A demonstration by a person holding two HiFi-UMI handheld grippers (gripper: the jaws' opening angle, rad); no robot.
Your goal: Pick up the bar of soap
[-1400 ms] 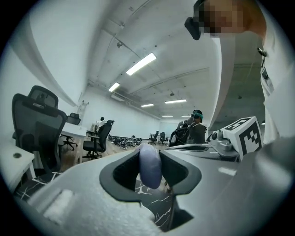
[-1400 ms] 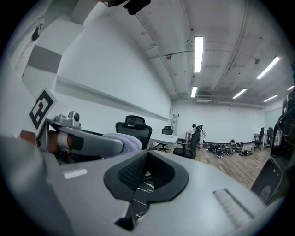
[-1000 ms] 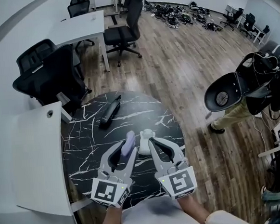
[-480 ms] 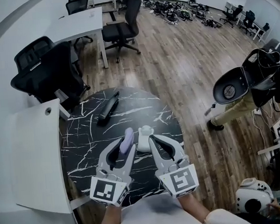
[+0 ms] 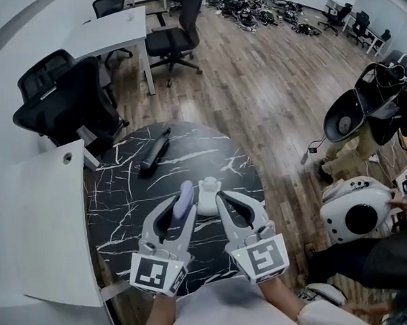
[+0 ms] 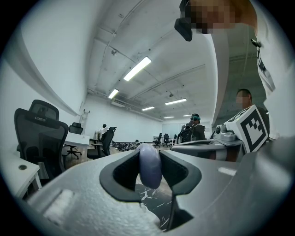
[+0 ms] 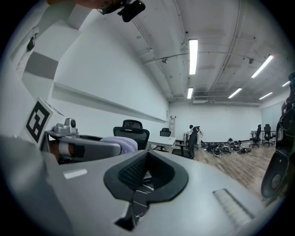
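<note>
The bar of soap (image 5: 184, 197) is a lavender oval, held upright above the black marble round table (image 5: 122, 200). My left gripper (image 5: 182, 203) is shut on it. In the left gripper view the soap (image 6: 150, 165) is pinched between the two pads (image 6: 125, 171). My right gripper (image 5: 219, 205) is shut with nothing in it, its tips next to a white soap dish (image 5: 207, 196) on the table. The right gripper view shows its jaws (image 7: 146, 177) closed together and the soap (image 7: 120, 144) off to the left.
A long black object (image 5: 154, 153) lies on the far left part of the table. A white desk (image 5: 51, 226) adjoins the table's left side, with black office chairs (image 5: 65, 99) behind it. At the right, people handle a white rounded device (image 5: 358, 215).
Both grippers hold nearly the same pose, the soap still gripped. At the right, a white rounded device and a person's arm have come into view.
</note>
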